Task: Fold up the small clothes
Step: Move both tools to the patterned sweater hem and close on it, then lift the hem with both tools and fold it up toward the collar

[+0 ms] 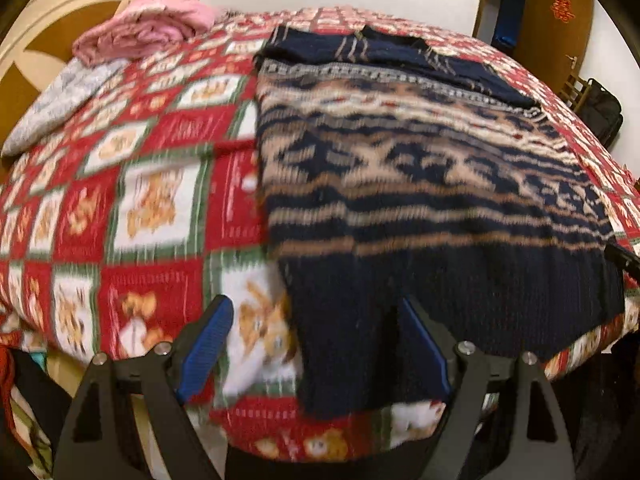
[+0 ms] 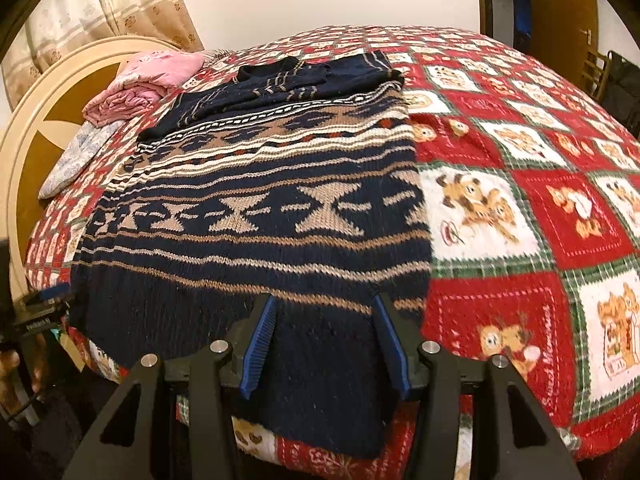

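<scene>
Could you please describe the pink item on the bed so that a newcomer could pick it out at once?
Start at the bed with the red, white and green teddy-bear patchwork quilt and look to its cream, curved headboard. There lies the folded pink fabric bundle, resting partly on a pale blue-grey pillow. It is the only pink thing; the nearby navy and tan knitted sweater is dark and patterned.

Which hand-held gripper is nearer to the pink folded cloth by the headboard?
Left. The left hand-held gripper is at the sweater's left hem corner, on the pink cloth's side; the right hand-held gripper is at the opposite corner.

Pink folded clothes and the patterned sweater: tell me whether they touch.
Apart. The right wrist view shows red quilt between the pink folded clothes and the sweater.
</scene>
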A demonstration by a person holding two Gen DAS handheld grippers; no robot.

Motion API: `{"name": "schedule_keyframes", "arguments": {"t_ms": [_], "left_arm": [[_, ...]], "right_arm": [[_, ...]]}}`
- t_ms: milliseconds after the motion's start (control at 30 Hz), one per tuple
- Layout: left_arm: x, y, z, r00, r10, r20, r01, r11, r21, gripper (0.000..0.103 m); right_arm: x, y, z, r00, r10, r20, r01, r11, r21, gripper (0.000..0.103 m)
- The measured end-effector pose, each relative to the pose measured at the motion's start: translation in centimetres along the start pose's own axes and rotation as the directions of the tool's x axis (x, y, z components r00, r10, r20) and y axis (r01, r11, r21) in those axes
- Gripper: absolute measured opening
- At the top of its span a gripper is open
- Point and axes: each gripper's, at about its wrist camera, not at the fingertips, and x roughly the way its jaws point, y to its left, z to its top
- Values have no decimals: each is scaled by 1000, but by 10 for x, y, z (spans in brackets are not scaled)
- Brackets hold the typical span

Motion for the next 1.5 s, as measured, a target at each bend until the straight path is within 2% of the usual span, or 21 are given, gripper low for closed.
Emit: {"name": "schedule_keyframes", "arguments": {"t_ms": [100,267,467,533,600,700,900,1000,1033,1100,1167,1200,1233,1267,1333,1433,1500], "left_arm": [[0,5,-10,1000,2,-8,-2,1000,-15,86],[2,11,-13,998,-55,-31,53,997,-60,85],[-1,10,-13,997,-76,-22,75,996,-56,71],[-3,9,-14,996,-83,-18,81,995,-56,62],[-3,6,-14,996,-89,-15,88,995,-46,60],[-1,5,-16,996,-89,-16,89,995,-41,60],[-1,10,-15,996,-83,-30,81,994,-75,61],[-1,6,-16,996,-79,-29,77,996,-51,60],[-2,5,-16,996,-82,-28,81,996,-47,55],[-3,3,-16,995,-98,-33,96,994,-42,48],[-4,3,-16,992,-117,-38,115,992,-45,40],[-3,2,-16,989,-142,-48,140,989,-47,26],[-2,2,-16,987,-152,-53,150,988,-47,17],[-2,1,-16,985,-166,-52,163,985,-47,15],[-5,1,-15,982,-183,-42,182,982,-44,10],[-12,7,-12,965,-260,-17,258,962,-85,9],[-19,8,-9,961,-276,13,276,958,-85,9]], "right_arm": [[-7,-7,-4,1000,5,3,-5,1000,28,52],[-17,-17,-12,1000,11,-17,-11,999,53,52],[-16,-23,-30,997,20,-71,-15,998,67,52],[-17,-21,-32,997,18,-70,-13,998,61,48],[-16,-20,-32,997,37,-64,-33,997,63,43],[-9,-23,-35,997,29,-69,-24,997,68,36],[-6,-22,-38,998,25,-64,-20,997,69,36],[-4,-22,-39,998,24,-61,-20,997,71,36],[-6,-22,-38,998,26,-58,-22,997,73,34],[-7,-22,-38,998,20,-52,-16,997,76,24],[-7,-25,-38,998,25,-51,-20,996,85,21],[-6,-26,-38,998,28,-49,-23,996,88,18],[-6,-26,-37,998,35,-46,-30,995,92,15],[-8,-27,-37,998,50,-40,-45,994,97,8],[-11,-26,-35,996,84,-30,-81,992,101,7],[-14,-26,-34,991,134,-26,-130,985,116,7],[-17,-27,-33,988,156,-12,-153,980,129,7]]}}
